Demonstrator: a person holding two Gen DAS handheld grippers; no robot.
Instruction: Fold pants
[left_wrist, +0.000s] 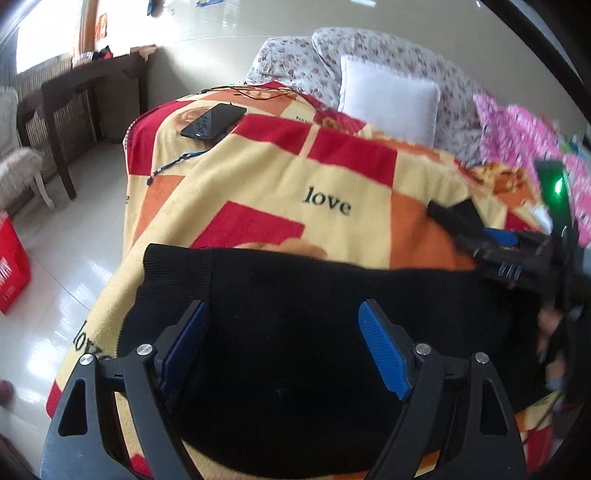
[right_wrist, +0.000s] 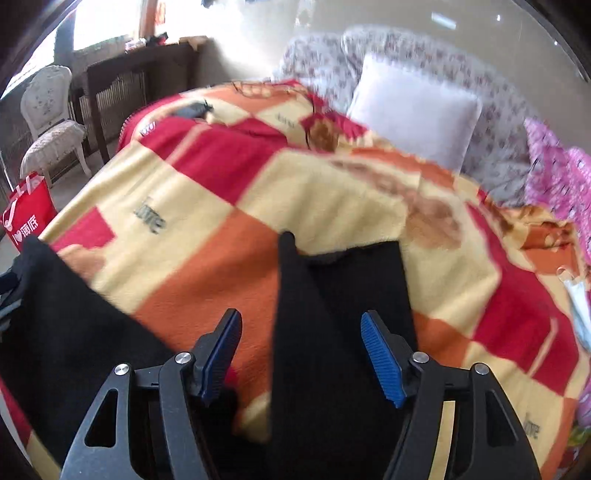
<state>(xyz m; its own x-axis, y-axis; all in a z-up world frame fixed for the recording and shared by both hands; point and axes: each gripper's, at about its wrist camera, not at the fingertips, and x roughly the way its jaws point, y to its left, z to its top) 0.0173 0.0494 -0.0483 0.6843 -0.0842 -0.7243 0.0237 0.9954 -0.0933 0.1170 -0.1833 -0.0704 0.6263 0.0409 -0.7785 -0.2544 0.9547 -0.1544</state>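
Black knit pants (left_wrist: 295, 325) lie across a red, orange and cream blanket (left_wrist: 280, 173) on a bed. My left gripper (left_wrist: 282, 325) is open just above the pants, near their ribbed left end. In the right wrist view a narrow black pant leg (right_wrist: 343, 314) runs away between the fingers of my open right gripper (right_wrist: 301, 332), with another black part (right_wrist: 62, 317) at the left. The right gripper also shows at the right edge of the left wrist view (left_wrist: 491, 243), above the pants' right end.
A phone (left_wrist: 213, 122) and cables lie on the blanket's far left. A white pillow (left_wrist: 388, 107) and pink fabric (left_wrist: 524, 136) sit at the back right. A red bag (left_wrist: 11, 266), a chair (right_wrist: 51, 122) and a dark table (left_wrist: 85, 96) stand on the floor at left.
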